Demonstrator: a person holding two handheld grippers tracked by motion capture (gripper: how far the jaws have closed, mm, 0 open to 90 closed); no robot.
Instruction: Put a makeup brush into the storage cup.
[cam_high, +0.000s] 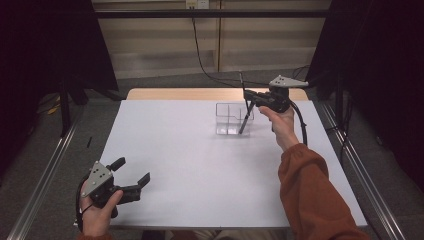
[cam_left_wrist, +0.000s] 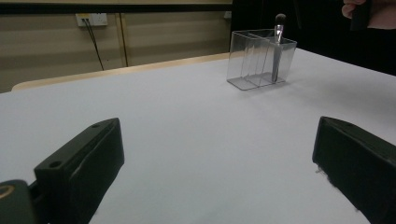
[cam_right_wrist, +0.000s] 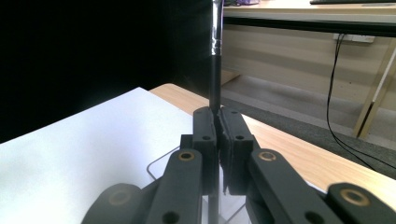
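The right hand-held gripper (cam_high: 248, 96) is clenched on a slim dark brush (cam_high: 245, 107), its jaws pinched tight on the handle. The brush runs down below the jaws at a slant into a clear divided organizer (cam_high: 234, 119) standing on the white surface (cam_high: 200, 170) just beneath that gripper. Well apart from it, the left hand-held gripper (cam_high: 134, 173) hangs released, jaws spread wide with nothing between them, just above the near corner of the surface.

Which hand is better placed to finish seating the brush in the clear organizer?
Right: the right gripper is shut on the brush, its tip already in the organizer. The left gripper sits open, far away.
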